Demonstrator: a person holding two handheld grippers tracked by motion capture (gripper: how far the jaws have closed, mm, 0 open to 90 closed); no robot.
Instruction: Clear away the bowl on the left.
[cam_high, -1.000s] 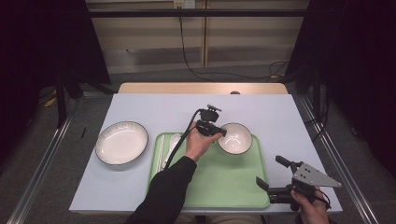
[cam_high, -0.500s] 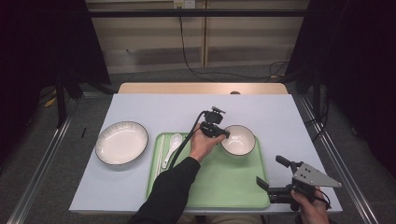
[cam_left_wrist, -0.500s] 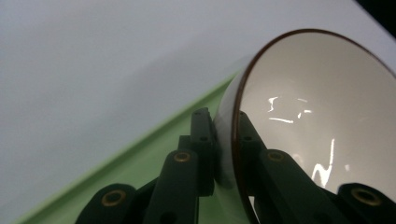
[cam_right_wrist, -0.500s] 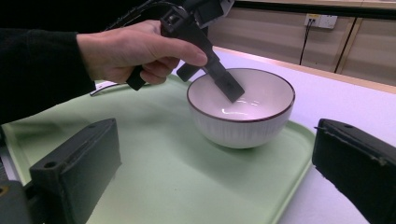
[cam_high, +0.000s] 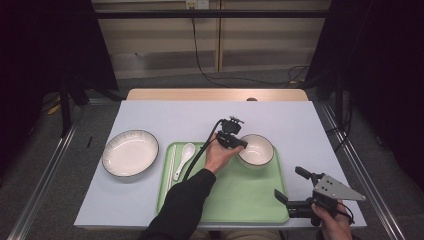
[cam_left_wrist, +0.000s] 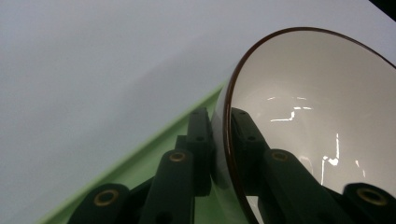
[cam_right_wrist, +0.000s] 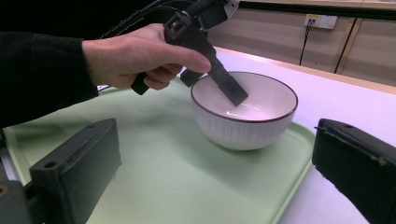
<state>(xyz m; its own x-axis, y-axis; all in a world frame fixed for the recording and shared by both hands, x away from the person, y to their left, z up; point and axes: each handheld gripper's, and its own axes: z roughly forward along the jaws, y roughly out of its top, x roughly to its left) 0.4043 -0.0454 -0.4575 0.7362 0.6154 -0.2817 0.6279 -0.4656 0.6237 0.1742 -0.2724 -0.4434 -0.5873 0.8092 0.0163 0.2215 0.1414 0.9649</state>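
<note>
High view, left tool (cam_high: 241, 145) clamped on bowl (cam_high: 260, 151) rim, spoon (cam_high: 185, 153) beside, plate (cam_high: 130, 153) off tray (cam_high: 240, 192), right tool (cam_high: 289, 192) agape

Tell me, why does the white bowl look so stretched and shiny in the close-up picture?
In the left gripper view the bowl sits right at the lens, so its rim bends wide and room lights glint off the glaze; the black jaws at the bottom look soft, out of focus. In the right gripper view, farther off, it looks round with a fainter glint; the high view is evenly lit, its edges dark.
</note>
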